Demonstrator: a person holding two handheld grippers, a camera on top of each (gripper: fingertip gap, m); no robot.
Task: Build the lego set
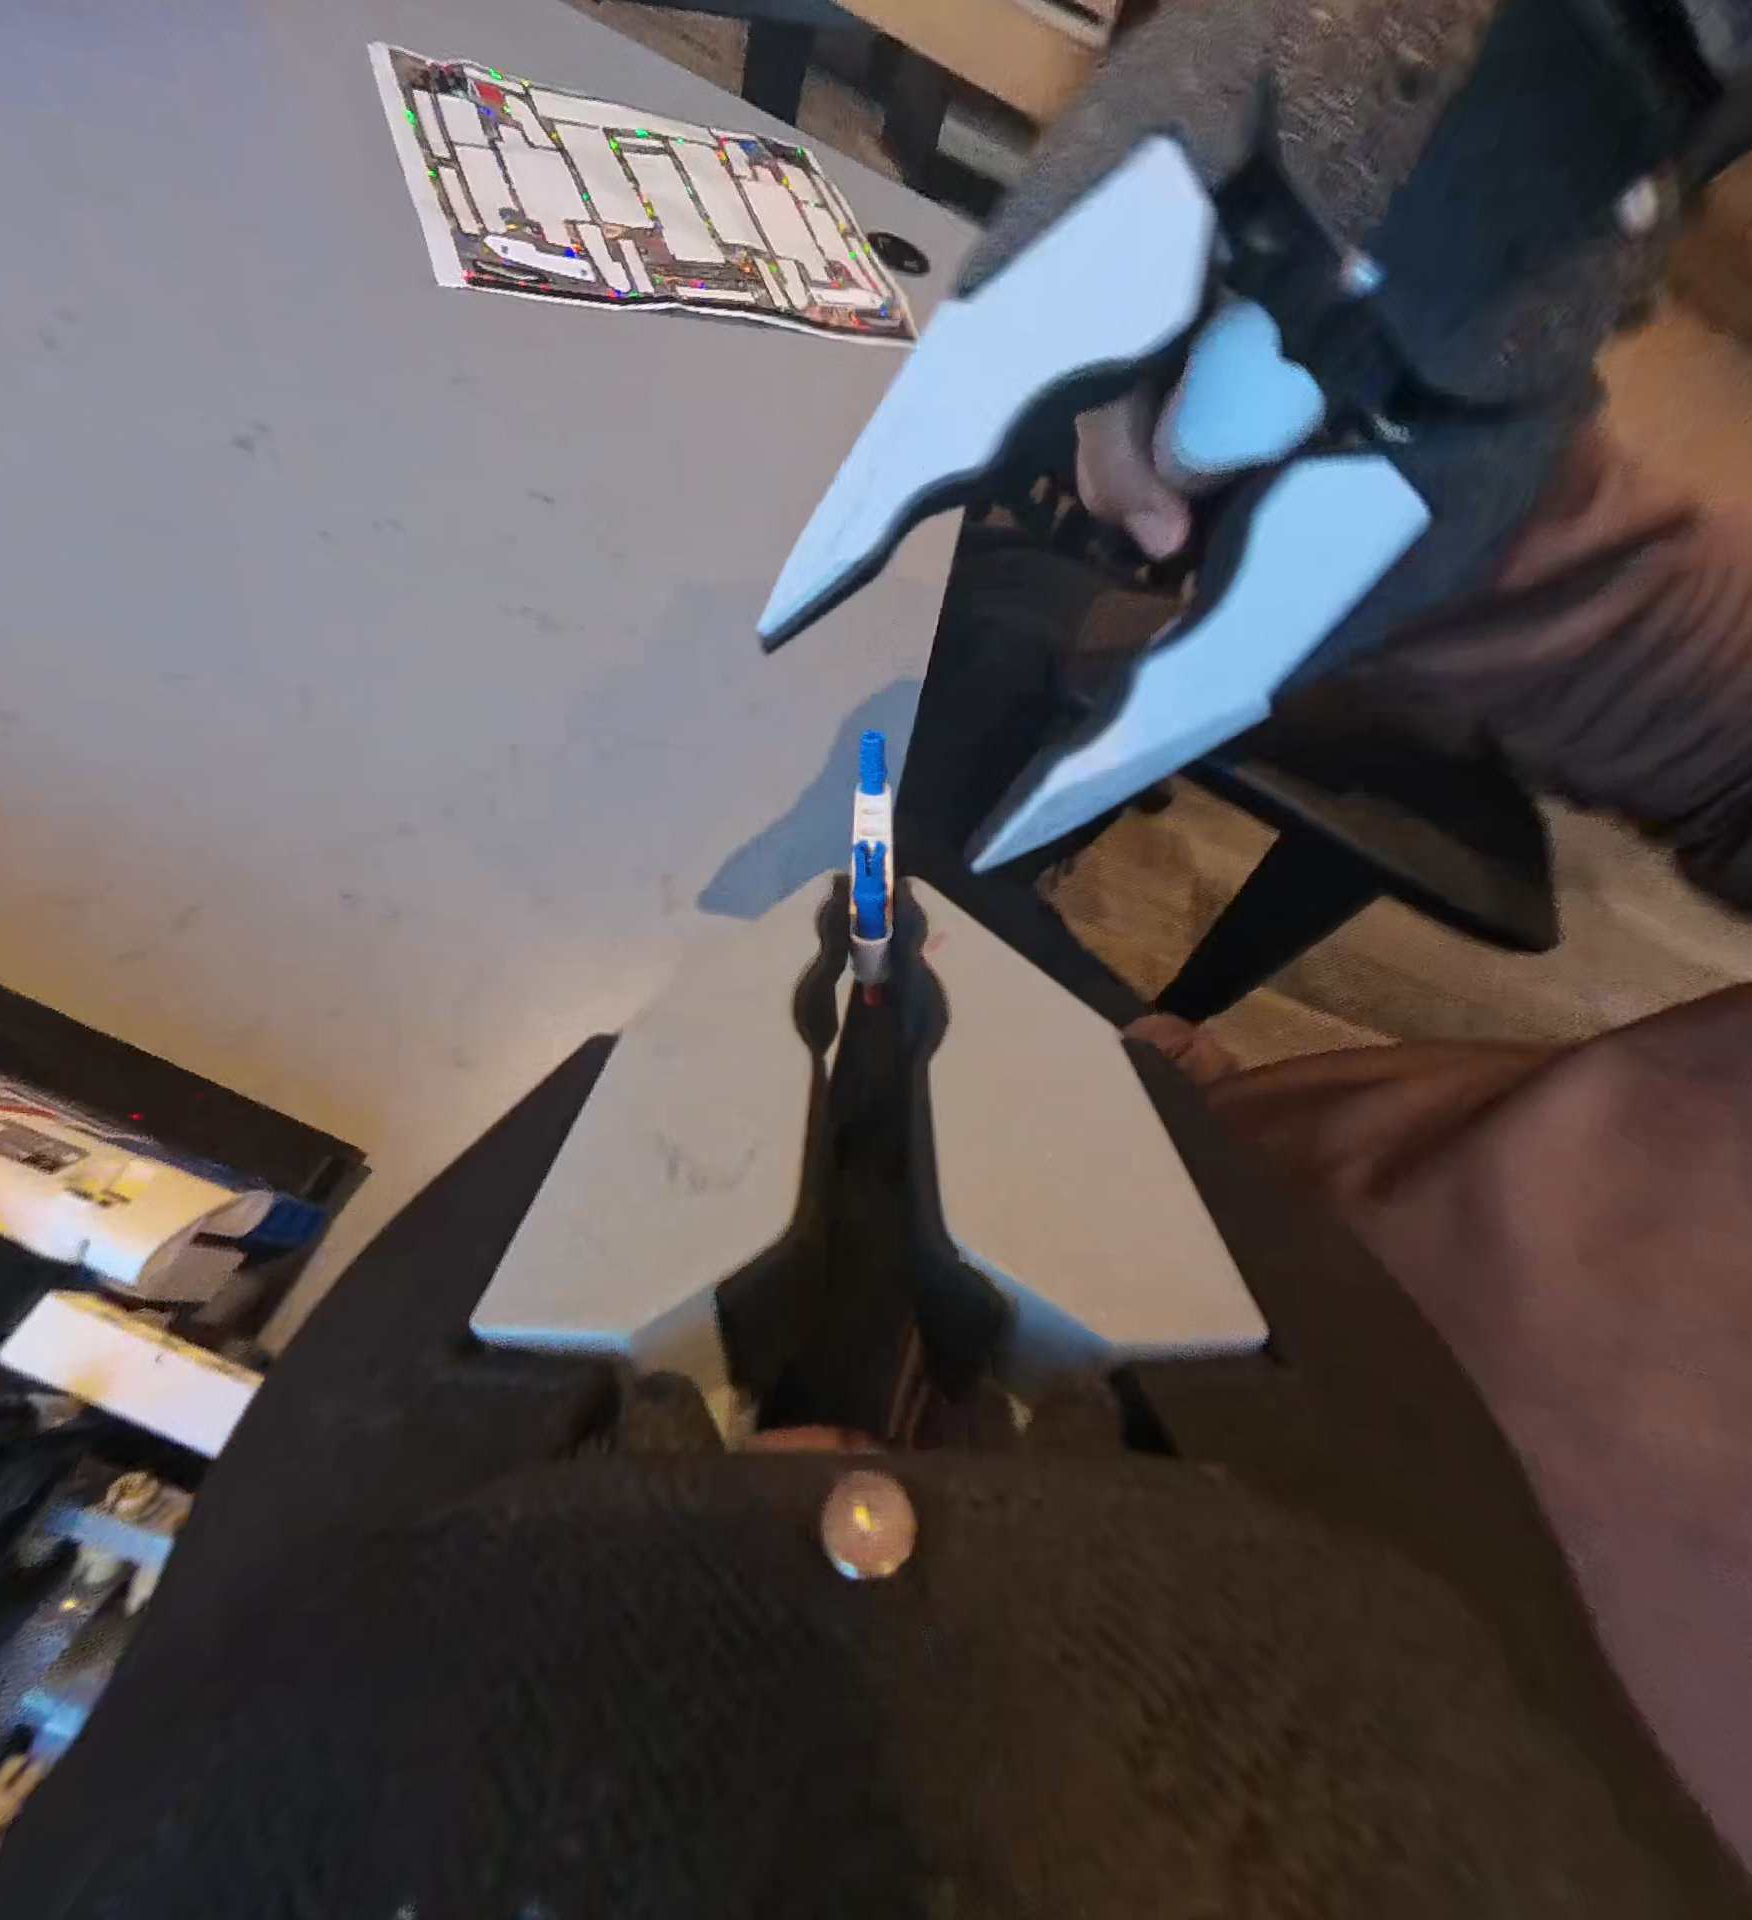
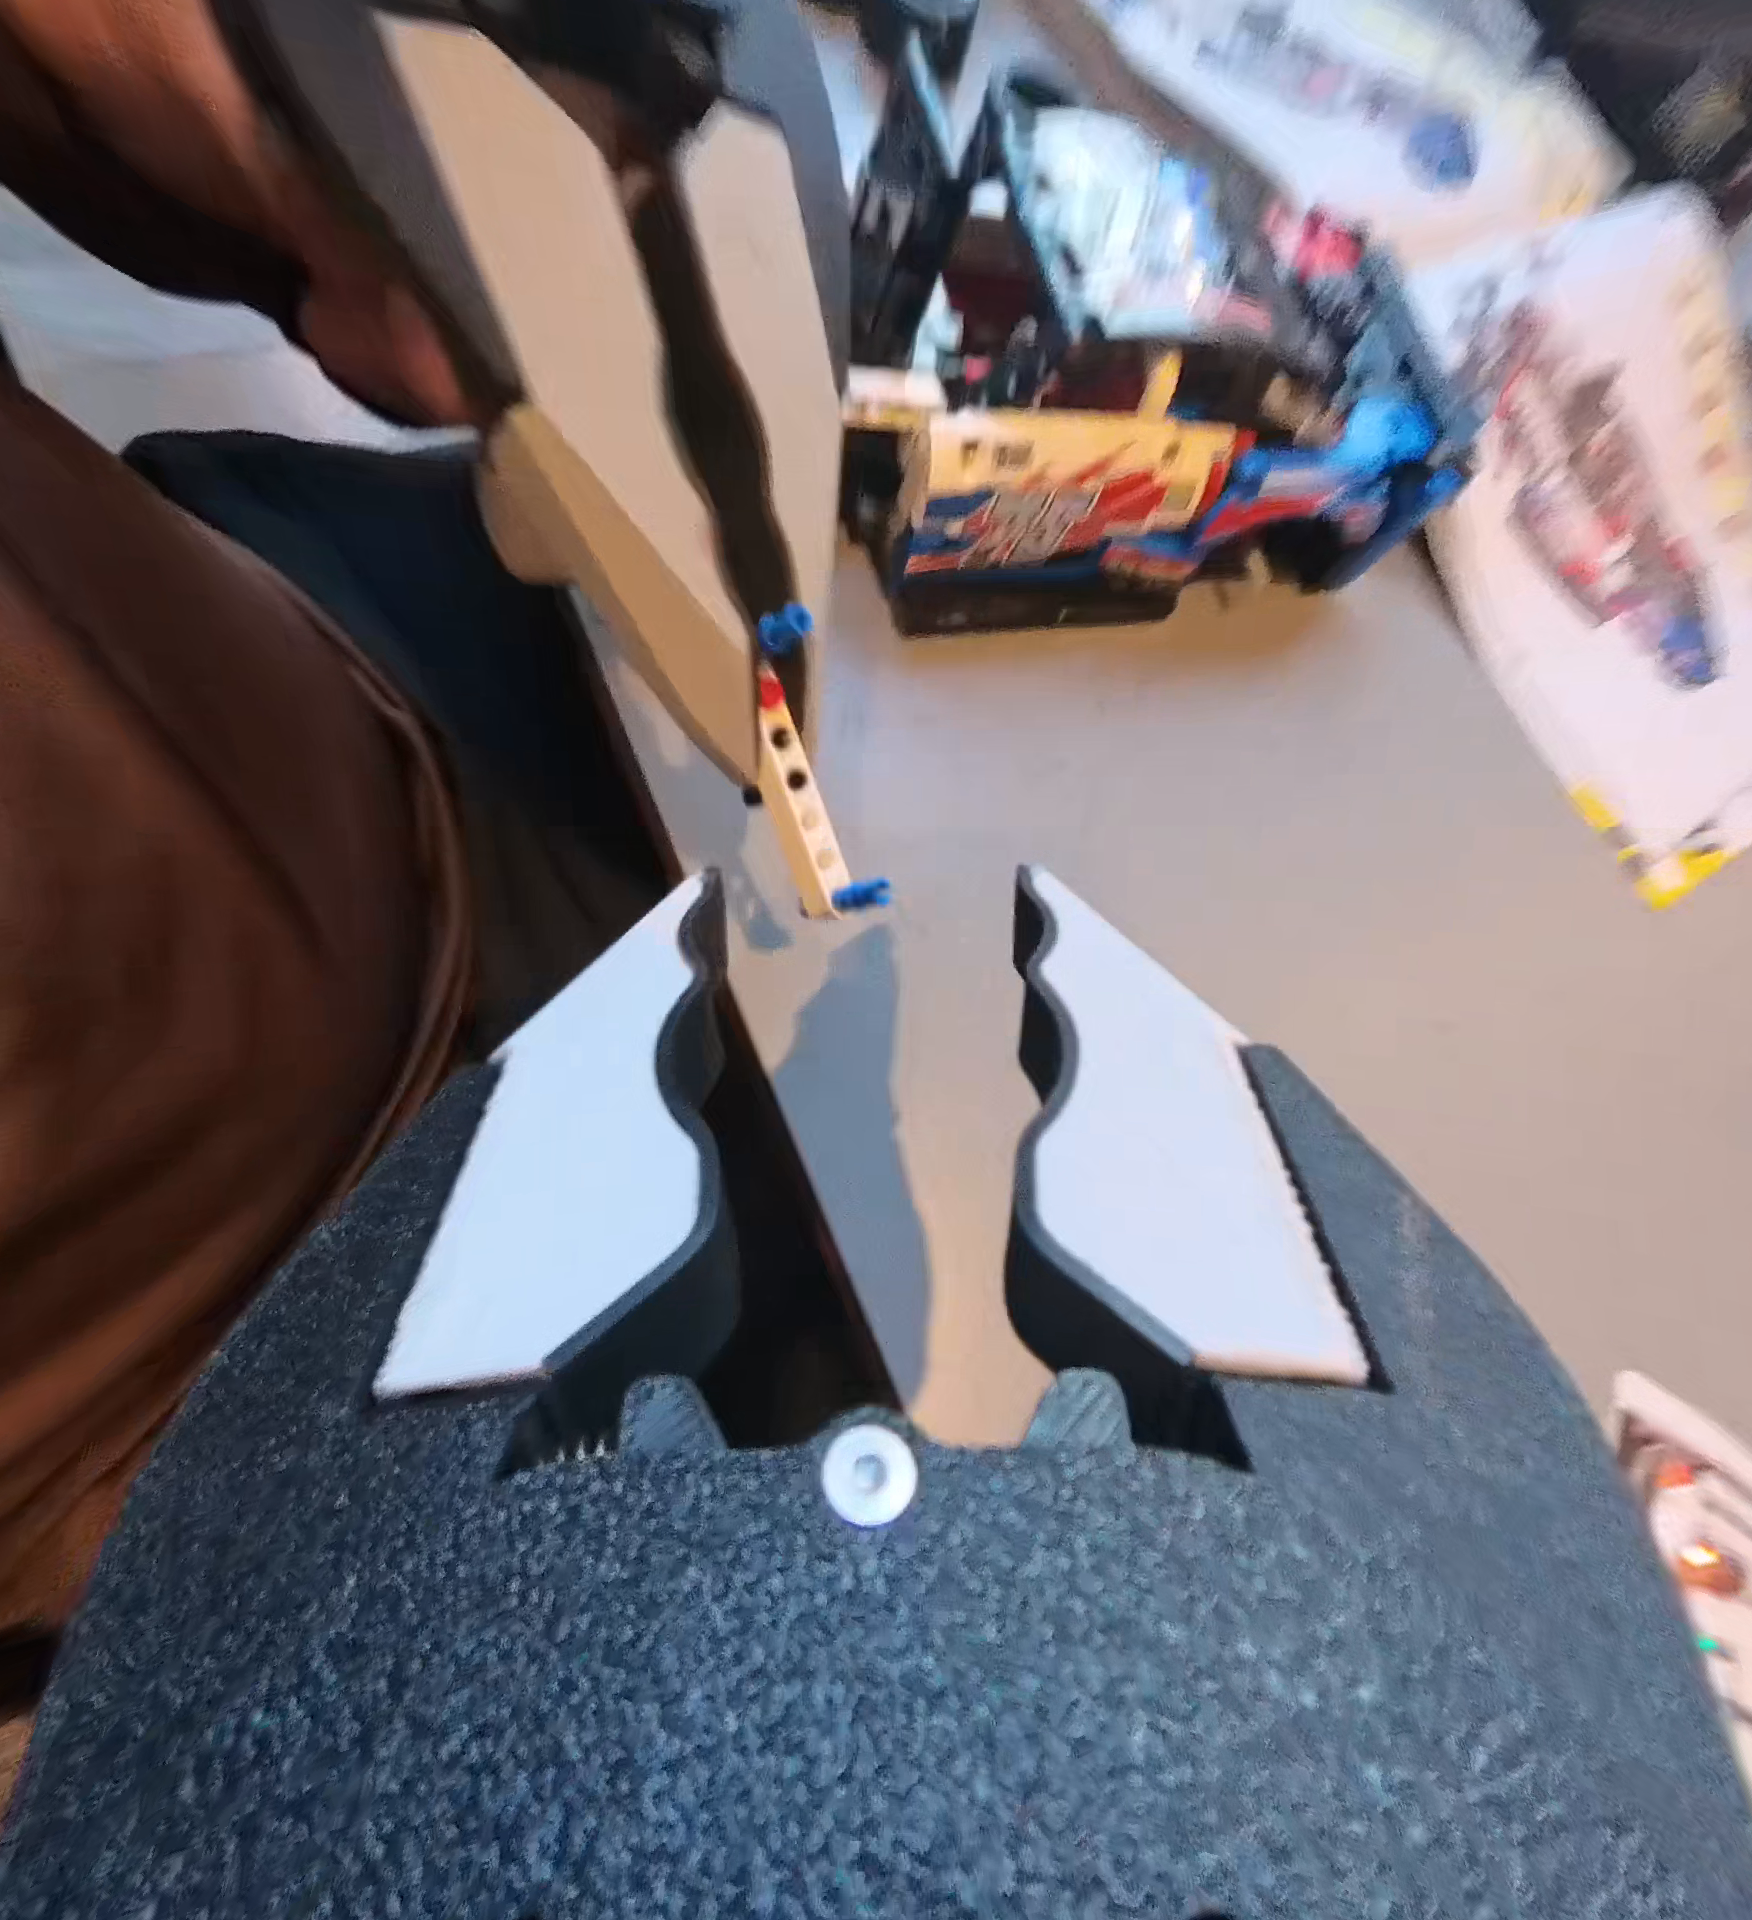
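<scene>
My left gripper (image 1: 872, 914) is shut on a white lego beam (image 1: 872, 831) with blue pins, held above the table near its right edge. In the right wrist view the same beam (image 2: 799, 821) sticks out of the left gripper (image 2: 763, 748), showing several holes, a red pin and blue pins. My right gripper (image 2: 867, 894) is open and empty, its tips just short of the beam's free end. In the left wrist view the right gripper (image 1: 872, 748) hangs open at the upper right, above the beam.
A printed sheet (image 1: 633, 197) lies far back on the grey table (image 1: 280, 571). The lego box (image 2: 1059, 509) and an instruction booklet (image 2: 1630, 582) lie ahead of the right gripper. A black chair (image 1: 1319, 831) stands beside the table edge. The person's brown sleeve (image 2: 124, 831) is at left. My left and right fingertips are right by each other.
</scene>
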